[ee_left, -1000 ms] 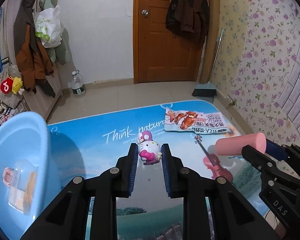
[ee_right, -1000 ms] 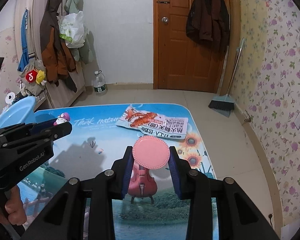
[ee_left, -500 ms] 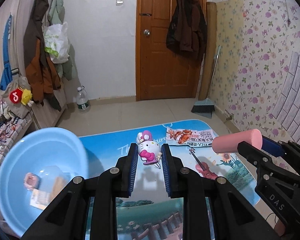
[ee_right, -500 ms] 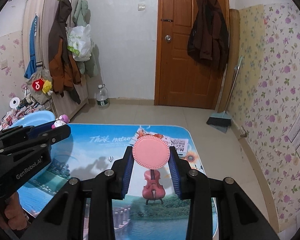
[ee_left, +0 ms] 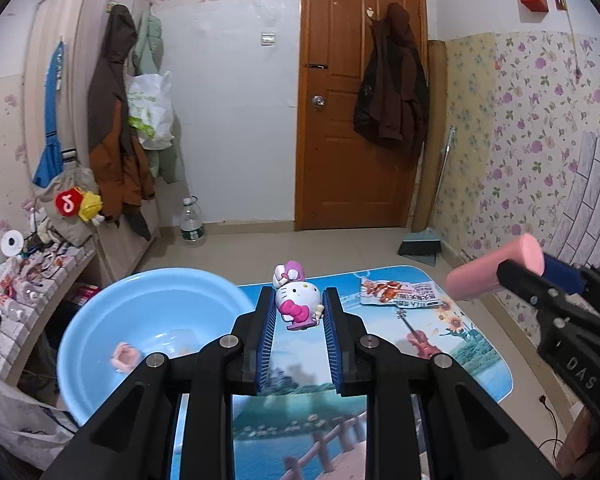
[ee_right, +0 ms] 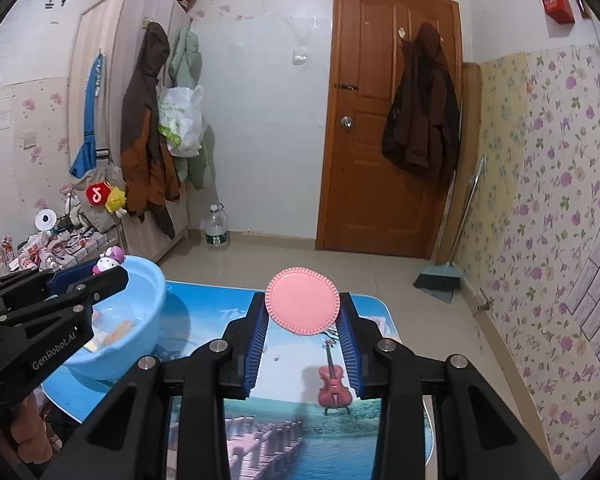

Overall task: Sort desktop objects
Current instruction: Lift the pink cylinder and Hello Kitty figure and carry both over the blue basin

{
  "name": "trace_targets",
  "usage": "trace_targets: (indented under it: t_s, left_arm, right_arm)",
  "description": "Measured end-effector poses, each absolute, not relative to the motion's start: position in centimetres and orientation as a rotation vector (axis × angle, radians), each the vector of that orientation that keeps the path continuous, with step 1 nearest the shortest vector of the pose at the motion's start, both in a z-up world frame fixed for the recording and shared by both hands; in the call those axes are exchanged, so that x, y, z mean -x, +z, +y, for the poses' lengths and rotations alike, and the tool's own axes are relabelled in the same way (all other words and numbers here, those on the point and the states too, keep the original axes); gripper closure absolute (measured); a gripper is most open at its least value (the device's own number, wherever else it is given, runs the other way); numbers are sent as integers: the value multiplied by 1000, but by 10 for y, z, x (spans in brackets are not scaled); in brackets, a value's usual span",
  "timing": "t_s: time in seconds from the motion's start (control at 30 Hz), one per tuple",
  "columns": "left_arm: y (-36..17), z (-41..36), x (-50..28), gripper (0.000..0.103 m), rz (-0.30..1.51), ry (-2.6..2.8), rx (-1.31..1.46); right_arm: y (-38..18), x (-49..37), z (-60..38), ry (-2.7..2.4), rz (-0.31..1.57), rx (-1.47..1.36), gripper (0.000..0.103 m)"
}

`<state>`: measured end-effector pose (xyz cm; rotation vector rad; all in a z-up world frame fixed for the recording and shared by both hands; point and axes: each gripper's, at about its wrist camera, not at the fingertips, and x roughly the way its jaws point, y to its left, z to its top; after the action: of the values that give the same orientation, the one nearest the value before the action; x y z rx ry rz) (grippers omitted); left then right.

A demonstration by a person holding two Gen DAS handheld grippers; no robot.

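Note:
My left gripper (ee_left: 298, 308) is shut on a white and pink Hello Kitty figure (ee_left: 298, 300) and holds it well above the table. My right gripper (ee_right: 302, 308) is shut on a pink cylinder (ee_right: 302, 306), also held high; the cylinder shows at the right of the left wrist view (ee_left: 496, 274). A light blue basin (ee_left: 140, 320) sits at the table's left with small items inside. It also shows in the right wrist view (ee_right: 140, 312). The left gripper with the figure (ee_right: 108, 262) is seen above the basin's near rim.
The table has a blue picture mat (ee_left: 460, 364) with a printed violin. A snack packet (ee_left: 400, 292) lies at its far right. A cluttered shelf (ee_left: 32, 276) stands left; a door (ee_left: 356, 120), broom (ee_left: 424, 240) and water bottle (ee_left: 192, 228) stand beyond.
Both grippers have risen and tilted back with their objects; the table looks lower and farther. The basin has come further into both views.

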<state>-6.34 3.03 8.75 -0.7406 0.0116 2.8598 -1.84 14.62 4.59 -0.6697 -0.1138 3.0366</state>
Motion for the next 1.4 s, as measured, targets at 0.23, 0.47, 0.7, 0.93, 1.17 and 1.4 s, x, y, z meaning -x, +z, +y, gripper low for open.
trace_targets:
  t_s: [0.23,0.47,0.7,0.93,1.17,1.4]
  left_arm:
    - [91,-6,42,81,-2,2907,727]
    - [94,-39,29,81,-39,2958,710]
    - [93,-68,28,81,-79,2999,721]
    - [89,-85,28,81,-101,3019,729]
    - [85,-103,32,81,-129,3035,742]
    - [80,-116,38,81,-143,3047,759]
  right_arm:
    - [61,3,109,3067,-108,637,68]
    - [68,0,79,3094,-122,628,68]
    - [69,6,46,3127,-151,638,68]
    - [68,14,23,3143,-174,650,68]
    - [65,23,6,3156,-204,670,68]
    - [59,31,-3,3164,-213,696,68]
